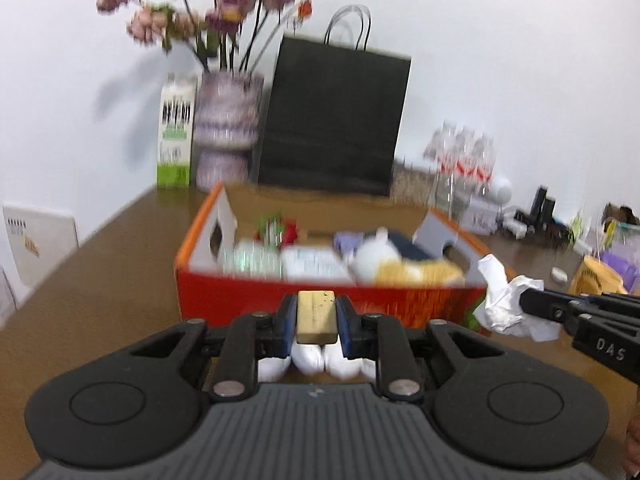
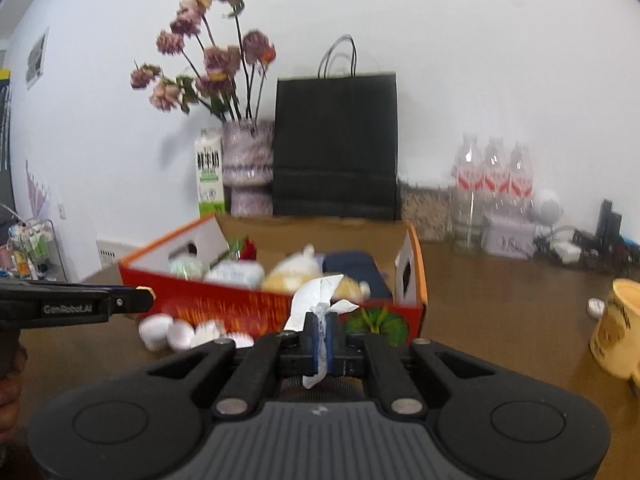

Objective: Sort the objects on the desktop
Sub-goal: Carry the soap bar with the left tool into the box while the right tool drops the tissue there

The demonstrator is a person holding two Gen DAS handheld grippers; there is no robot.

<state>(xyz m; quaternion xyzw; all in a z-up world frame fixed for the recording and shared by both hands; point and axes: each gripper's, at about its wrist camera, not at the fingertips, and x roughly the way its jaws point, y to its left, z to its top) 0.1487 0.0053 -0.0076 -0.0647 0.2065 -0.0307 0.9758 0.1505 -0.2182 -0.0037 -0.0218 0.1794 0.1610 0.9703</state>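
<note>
My left gripper point(image 1: 316, 316) is shut on a small gold block point(image 1: 316, 312), held above the brown table just before the orange-red box point(image 1: 320, 300). White fluffy balls point(image 1: 312, 358) lie on the table under it. My right gripper point(image 2: 324, 332) is shut on a crumpled white tissue point(image 2: 316, 300); in the left wrist view the tissue point(image 1: 504, 300) hangs at the box's right front corner. The box point(image 2: 240, 308) holds a plush toy point(image 2: 296, 270), packets and a dark blue item. The left gripper point(image 2: 144, 300) also shows at the left of the right wrist view.
Behind the box stand a black paper bag point(image 1: 332, 120), a vase of dried flowers point(image 1: 228, 132) and a milk carton point(image 1: 176, 136). Water bottles point(image 2: 492, 188) stand back right. A yellow mug point(image 2: 620, 328) sits at the right. A green object point(image 2: 376, 320) lies before the box.
</note>
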